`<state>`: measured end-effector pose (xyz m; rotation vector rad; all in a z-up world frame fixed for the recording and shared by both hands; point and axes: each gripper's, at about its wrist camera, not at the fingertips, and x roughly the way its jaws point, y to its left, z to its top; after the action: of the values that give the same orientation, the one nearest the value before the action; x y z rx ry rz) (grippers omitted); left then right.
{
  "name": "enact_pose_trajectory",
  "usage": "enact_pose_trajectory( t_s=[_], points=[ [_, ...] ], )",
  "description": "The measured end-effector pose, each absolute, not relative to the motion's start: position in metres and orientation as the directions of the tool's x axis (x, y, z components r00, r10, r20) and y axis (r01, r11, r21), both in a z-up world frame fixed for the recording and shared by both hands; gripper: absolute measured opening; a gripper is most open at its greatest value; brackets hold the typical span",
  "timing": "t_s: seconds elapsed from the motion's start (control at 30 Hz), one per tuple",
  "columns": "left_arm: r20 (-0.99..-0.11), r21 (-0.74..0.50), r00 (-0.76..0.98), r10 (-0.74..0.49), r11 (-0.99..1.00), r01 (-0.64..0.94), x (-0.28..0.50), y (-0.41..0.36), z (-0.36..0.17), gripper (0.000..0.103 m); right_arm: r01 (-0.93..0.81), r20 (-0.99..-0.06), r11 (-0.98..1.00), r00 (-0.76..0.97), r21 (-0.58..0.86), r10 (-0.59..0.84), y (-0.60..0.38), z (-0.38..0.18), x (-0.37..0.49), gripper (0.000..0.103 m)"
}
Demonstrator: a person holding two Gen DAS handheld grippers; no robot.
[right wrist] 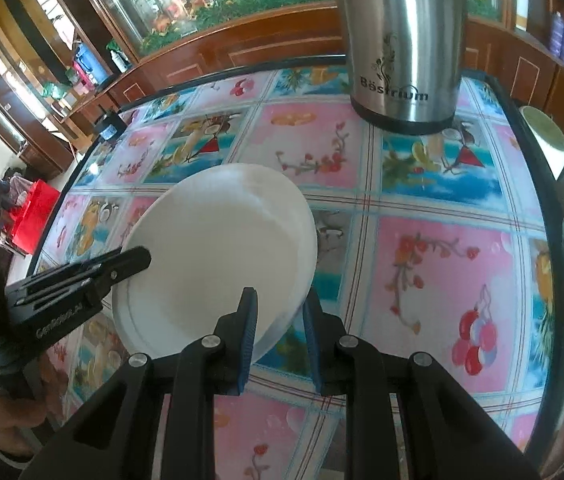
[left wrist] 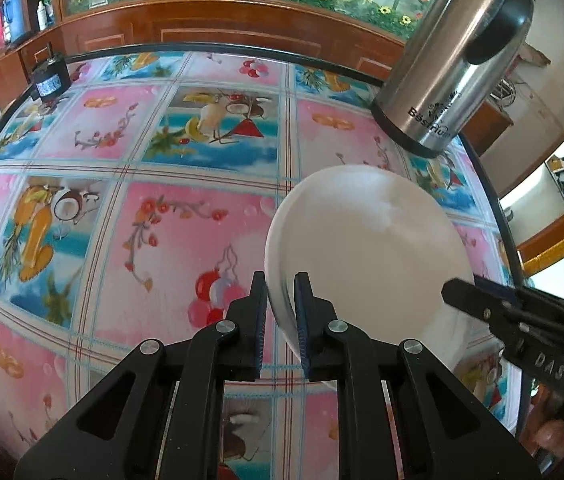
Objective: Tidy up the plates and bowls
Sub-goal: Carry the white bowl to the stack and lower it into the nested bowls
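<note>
White plate [left wrist: 365, 248] sits tilted above the round table [left wrist: 202, 148], gripped on two opposite sides of its rim, near the table's right-hand edge as the left wrist view shows it. The left gripper [left wrist: 282, 304] has its jaws closed narrow on the plate's near-left rim, one ribbed blue pad under the rim and one over it. In the right wrist view the right gripper [right wrist: 278, 320] pinches the plate's [right wrist: 218, 248] near-right rim the same way, one finger on the upper face and the other below the edge; the left gripper [right wrist: 138, 260] reaches in from the left and bites the opposite rim. The right gripper [left wrist: 457, 292] shows at the right of the left wrist view, its tip on the plate's edge. A steel thermos jug [right wrist: 401, 48] with a black base stands upright towards the far edge of the table, just beyond the plate and apart from it. A small black motor-like object [left wrist: 48, 80] sits at the far-left edge. The tablecloth [right wrist: 421, 272] shows pink and blue fruit panels.
</note>
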<state>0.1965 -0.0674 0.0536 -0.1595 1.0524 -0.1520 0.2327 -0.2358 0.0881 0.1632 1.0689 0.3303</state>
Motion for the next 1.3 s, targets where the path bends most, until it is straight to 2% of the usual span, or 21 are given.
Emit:
enact_pose_trajectory(
  t_s=[0.07,0.3,0.43,0.6,0.83,1.3],
  points=[
    [-0.852,-0.202,0.484,-0.202,0.978,0.053,0.196,-0.068,0.053,0.013,-0.184,-0.835,0.939,0.431,0.289,0.341,-0.237,0.086,0.234,0.023],
    [-0.851,-0.197,0.485,-0.202,0.978,0.063,0.197,-0.071,0.056,0.013,-0.198,-0.876,0.972,0.438,0.127,0.203,-0.226,0.086,0.239,0.022],
    [-0.852,-0.203,0.482,-0.204,0.978,0.056,0.198,-0.070,0.055,0.013,-0.225,-0.887,0.972,0.431,0.071,0.165,-0.219,0.088,0.240,0.016],
    [-0.856,-0.207,0.477,-0.200,0.978,0.038,0.198,-0.063,0.053,0.013,-0.230,-0.888,0.965,0.406,0.129,0.216,-0.221,0.090,0.238,0.016],
    [-0.856,-0.227,0.470,-0.214,0.973,0.030,0.188,-0.053,0.058,0.013,-0.240,-0.887,0.963,0.409,0.120,0.212,-0.210,0.097,0.228,0.016],
    [-0.832,-0.225,0.517,-0.202,0.974,0.018,0.112,-0.024,0.077,0.013,-0.283,-0.873,0.952,0.429,0.116,0.234,-0.180,0.117,0.165,0.016]
  ],
)
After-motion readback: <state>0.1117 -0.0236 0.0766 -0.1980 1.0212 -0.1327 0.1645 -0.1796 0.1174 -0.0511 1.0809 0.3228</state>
